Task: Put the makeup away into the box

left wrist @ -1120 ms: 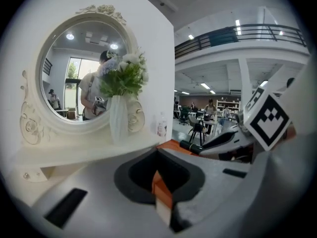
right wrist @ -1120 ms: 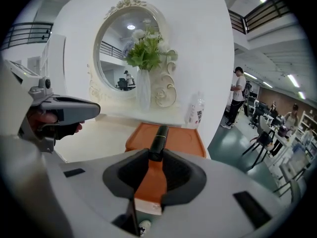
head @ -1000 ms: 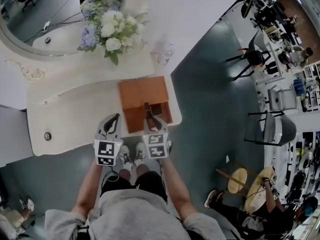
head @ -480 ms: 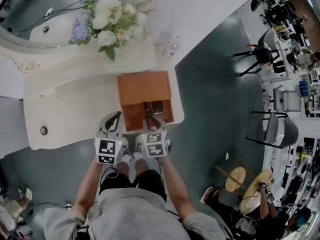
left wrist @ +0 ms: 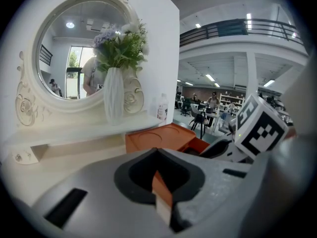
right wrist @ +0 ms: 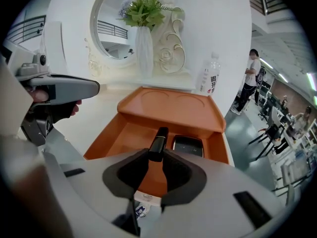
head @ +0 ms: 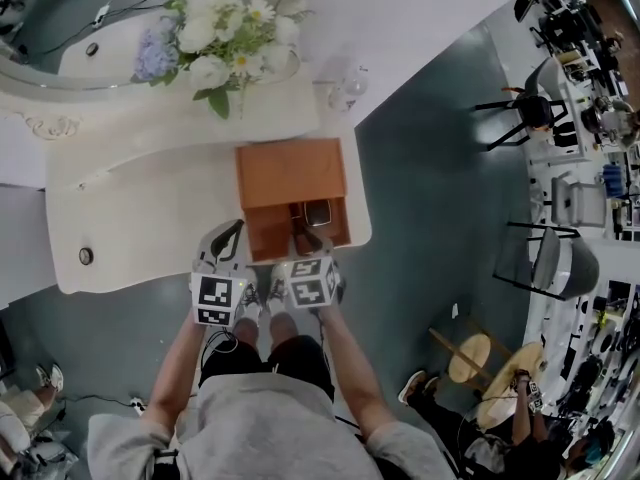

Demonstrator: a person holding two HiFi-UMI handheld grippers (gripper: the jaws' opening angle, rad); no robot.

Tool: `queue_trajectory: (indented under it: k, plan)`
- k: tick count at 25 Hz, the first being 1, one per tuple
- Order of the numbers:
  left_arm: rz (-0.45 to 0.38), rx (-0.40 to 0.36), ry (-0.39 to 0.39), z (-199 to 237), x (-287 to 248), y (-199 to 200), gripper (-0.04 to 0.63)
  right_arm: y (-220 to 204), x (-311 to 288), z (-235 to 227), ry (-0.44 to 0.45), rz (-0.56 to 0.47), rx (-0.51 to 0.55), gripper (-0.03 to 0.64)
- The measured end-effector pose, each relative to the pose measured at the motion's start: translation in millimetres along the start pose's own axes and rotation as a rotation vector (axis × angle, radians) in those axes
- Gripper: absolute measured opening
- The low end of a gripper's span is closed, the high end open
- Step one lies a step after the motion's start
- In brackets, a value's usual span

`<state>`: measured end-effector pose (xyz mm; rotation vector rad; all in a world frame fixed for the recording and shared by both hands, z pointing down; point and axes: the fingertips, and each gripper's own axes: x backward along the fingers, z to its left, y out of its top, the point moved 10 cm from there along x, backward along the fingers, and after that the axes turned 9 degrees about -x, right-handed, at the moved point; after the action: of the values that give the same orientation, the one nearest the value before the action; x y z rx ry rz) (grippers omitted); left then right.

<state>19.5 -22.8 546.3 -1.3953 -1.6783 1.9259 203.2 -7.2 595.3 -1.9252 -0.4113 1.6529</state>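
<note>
An orange box (head: 290,173) stands on the white vanity table (head: 140,218), and its open front compartment (right wrist: 129,133) faces me. A black compact (right wrist: 187,146) lies in that compartment at the right. My right gripper (right wrist: 157,155) is shut on a slim black makeup tube (right wrist: 158,144) and holds it just above the compartment, left of the compact. In the head view the right gripper (head: 303,233) hangs over the box's near edge. My left gripper (head: 222,238) hovers left of the box near the table's front edge. Its jaws (left wrist: 157,167) are shut with nothing in them.
A white vase of flowers (head: 215,28) and an oval mirror (left wrist: 79,48) stand at the back of the table. A water bottle (right wrist: 210,76) is behind the box. To the right lies open floor with chairs (head: 515,118).
Both grippers have sunk a little. The right one has tipped further down over the box with the tube still in it.
</note>
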Motion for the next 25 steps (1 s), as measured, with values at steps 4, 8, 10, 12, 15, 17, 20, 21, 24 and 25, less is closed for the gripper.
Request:
queue_trajectory:
  k: [4,8,10,12,15,17,20,21,24,25]
  plan:
    - [0.005,0.005,0.002,1.3,-4.5,-1.5,0.0,1.8,-8.3,-0.6,-0.003,0.053,0.02,0.098]
    - [0.006,-0.001,0.003,0.3,-5.9,-1.3,0.001,-2.9,-12.9,-2.9,-0.006,0.069,0.0,0.1]
    - [0.008,0.002,0.007,1.3,-5.6,-1.5,0.0,-2.7,-14.0,-1.7,-0.025,0.074,0.012,0.101]
    - [0.011,0.007,0.012,2.5,-5.0,-2.2,0.0,-2.2,-15.1,-0.8,-0.033,0.083,0.018,0.103]
    - [0.013,0.007,0.017,2.9,-3.7,-2.3,0.0,-2.7,-15.2,-0.2,-0.019,0.091,0.022,0.106]
    - [0.013,0.007,0.02,2.2,-2.4,-1.6,0.001,-4.0,-14.9,-0.1,0.002,0.091,0.021,0.128]
    - [0.011,0.008,0.024,0.2,-0.5,-0.8,0.0,-4.9,-14.3,-0.9,0.014,0.081,0.011,0.15]
    - [0.011,0.007,0.025,-0.7,0.1,-0.6,0.0,-4.9,-14.1,-1.1,0.016,0.08,0.011,0.155]
    - [0.01,0.005,0.031,-2.7,2.1,0.1,0.0,-4.2,-13.0,-2.5,0.014,0.077,0.013,0.158]
    - [0.009,0.004,0.033,-3.2,2.7,0.6,0.0,-3.6,-12.2,-3.1,0.013,0.074,0.013,0.158]
